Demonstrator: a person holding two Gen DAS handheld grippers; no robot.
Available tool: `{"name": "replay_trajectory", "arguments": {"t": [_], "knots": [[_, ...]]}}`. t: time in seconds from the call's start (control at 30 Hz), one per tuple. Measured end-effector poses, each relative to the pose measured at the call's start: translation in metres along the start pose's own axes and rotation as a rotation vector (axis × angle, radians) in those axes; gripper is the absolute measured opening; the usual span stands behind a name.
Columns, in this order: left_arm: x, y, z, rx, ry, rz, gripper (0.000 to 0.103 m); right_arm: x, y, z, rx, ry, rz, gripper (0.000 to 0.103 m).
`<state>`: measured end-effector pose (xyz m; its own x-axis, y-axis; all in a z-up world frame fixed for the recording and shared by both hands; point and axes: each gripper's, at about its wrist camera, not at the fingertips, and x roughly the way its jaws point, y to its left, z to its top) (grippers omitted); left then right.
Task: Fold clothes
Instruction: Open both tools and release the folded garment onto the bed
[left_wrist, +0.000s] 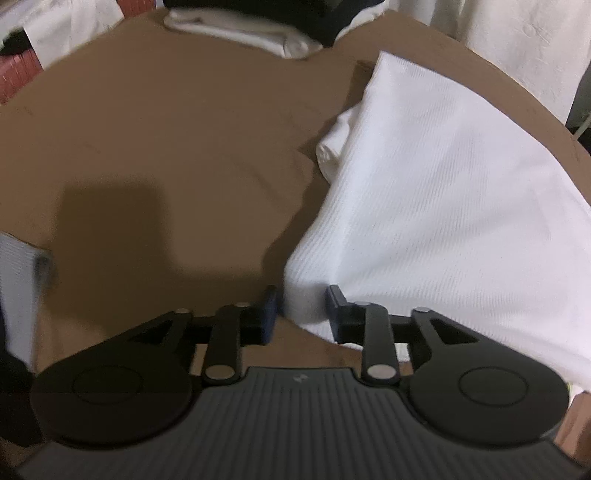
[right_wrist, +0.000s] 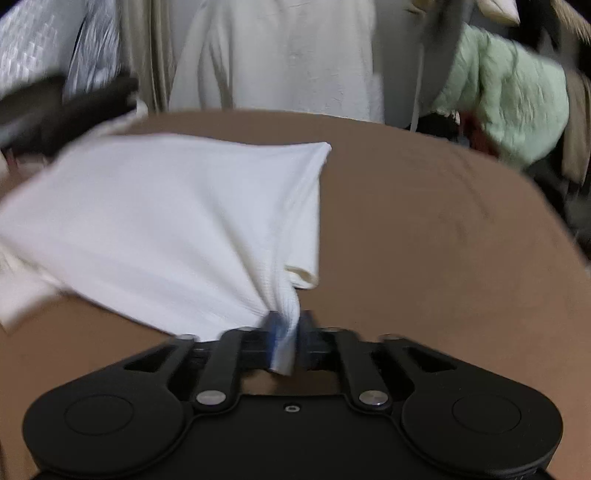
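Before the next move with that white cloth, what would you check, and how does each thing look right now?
1. Left gripper off the cloth: ok, jaws apart with the cloth's corner between them.
2. Right gripper off the cloth: cannot tell, a bunched corner sits between its narrow jaws.
3. Cloth lying flat on the table: not ok, its near corners are lifted.
4. Bare table left of the cloth: ok.
5. Folded stack at the far edge out of the way: ok.
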<state>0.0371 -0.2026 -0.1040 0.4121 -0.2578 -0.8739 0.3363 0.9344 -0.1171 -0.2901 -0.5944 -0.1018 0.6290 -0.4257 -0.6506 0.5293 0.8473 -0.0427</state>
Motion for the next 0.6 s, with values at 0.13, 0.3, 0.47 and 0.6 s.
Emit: {"name": "replay_trajectory", "arguments": {"t": [0.13,0.3,0.47,0.6], "knots": [[-0.023,0.000,0.012,0.031,-0.085,0.061,0.050,-0.012,-0.014,0.026,0.055,-0.021,0.020,0.030],[-0.031,-0.011,0.064,0.070,-0.212,0.042,0.069,-0.008,-0.015,0.107,-0.047,-0.014,0.095,0.062],[0.004,-0.028,0.123,0.203,-0.249,-0.075,0.077,0.058,-0.039,0.179,0.007,0.059,0.166,0.064],[0.050,-0.048,0.148,0.303,-0.246,-0.081,0.066,0.138,-0.065,0.190,0.238,0.166,0.221,0.042]]}}
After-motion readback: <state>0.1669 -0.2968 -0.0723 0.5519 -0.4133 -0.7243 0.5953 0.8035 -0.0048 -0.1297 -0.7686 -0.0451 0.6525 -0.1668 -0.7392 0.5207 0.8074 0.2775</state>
